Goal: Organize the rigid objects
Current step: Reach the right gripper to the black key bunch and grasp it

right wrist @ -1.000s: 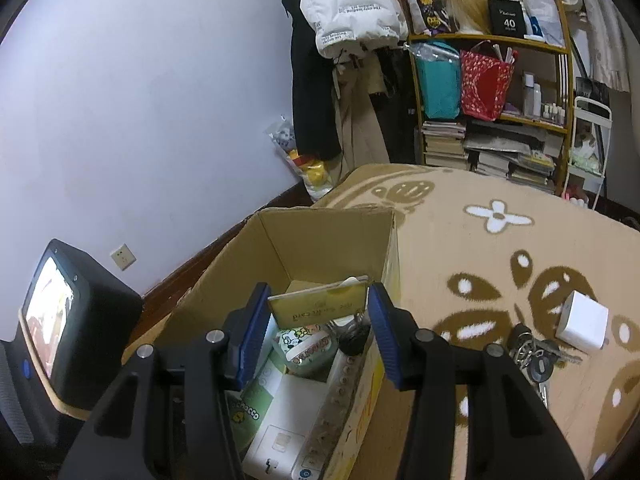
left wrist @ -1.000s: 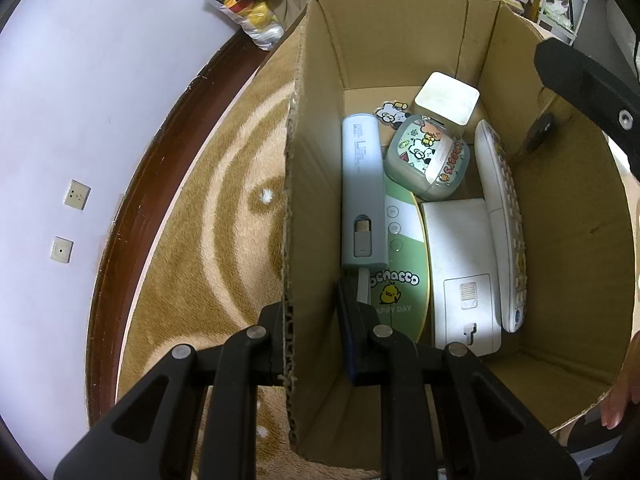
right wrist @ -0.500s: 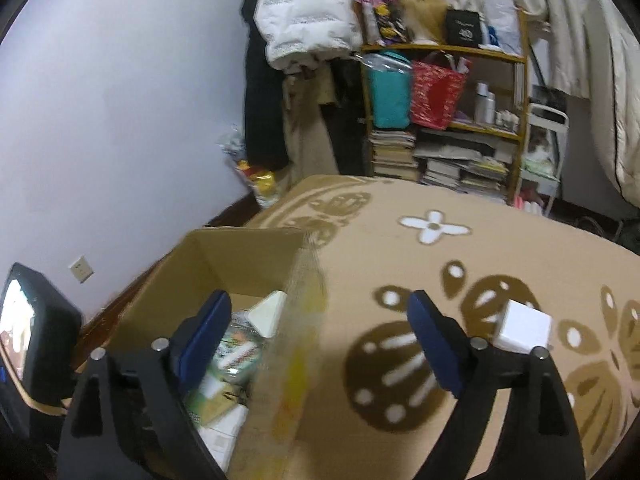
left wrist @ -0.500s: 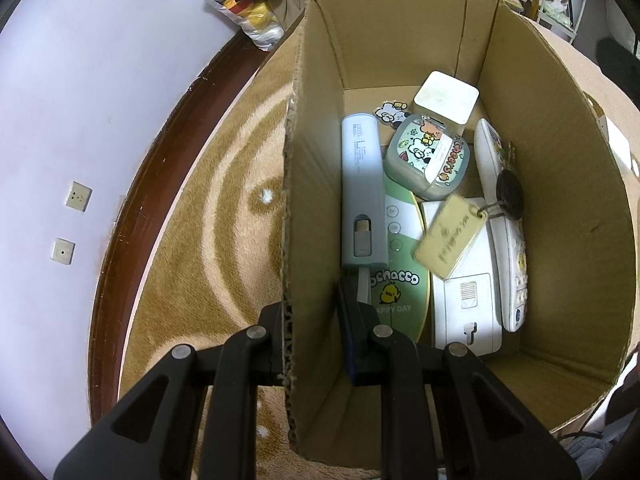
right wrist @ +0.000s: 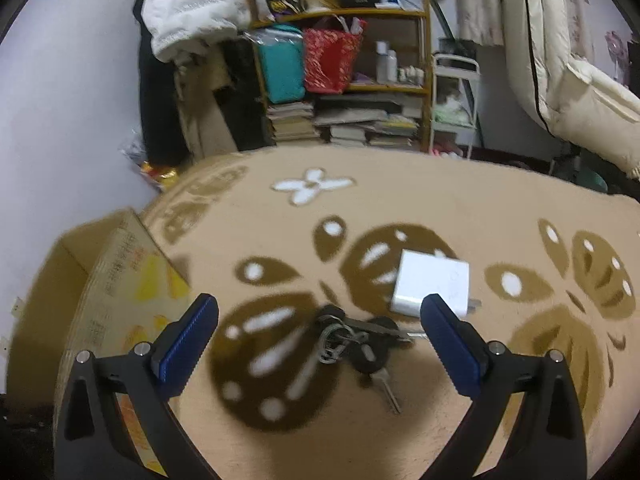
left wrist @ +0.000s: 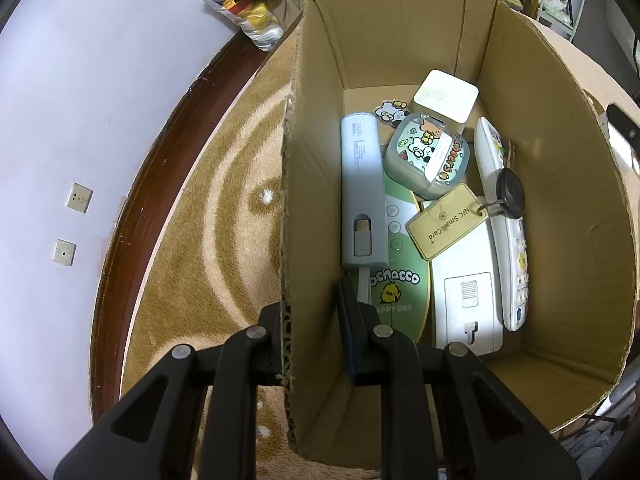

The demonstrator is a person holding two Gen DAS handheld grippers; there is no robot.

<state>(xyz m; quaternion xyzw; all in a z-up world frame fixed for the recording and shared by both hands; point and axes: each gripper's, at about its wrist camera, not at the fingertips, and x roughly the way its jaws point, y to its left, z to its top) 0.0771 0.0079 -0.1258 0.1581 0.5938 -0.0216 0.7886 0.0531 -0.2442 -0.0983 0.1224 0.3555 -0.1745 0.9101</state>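
Hovering wide open and empty over the key bunch (right wrist: 352,340) on the carpet (right wrist: 500,208), the right gripper (right wrist: 320,336) is judged ready to descend and close, while the left gripper (left wrist: 310,328) clamps the cardboard box (left wrist: 560,220) wall.

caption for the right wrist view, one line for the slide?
Right gripper, jaws wide open, above a key bunch and white charger on the patterned rug, cardboard box at left.
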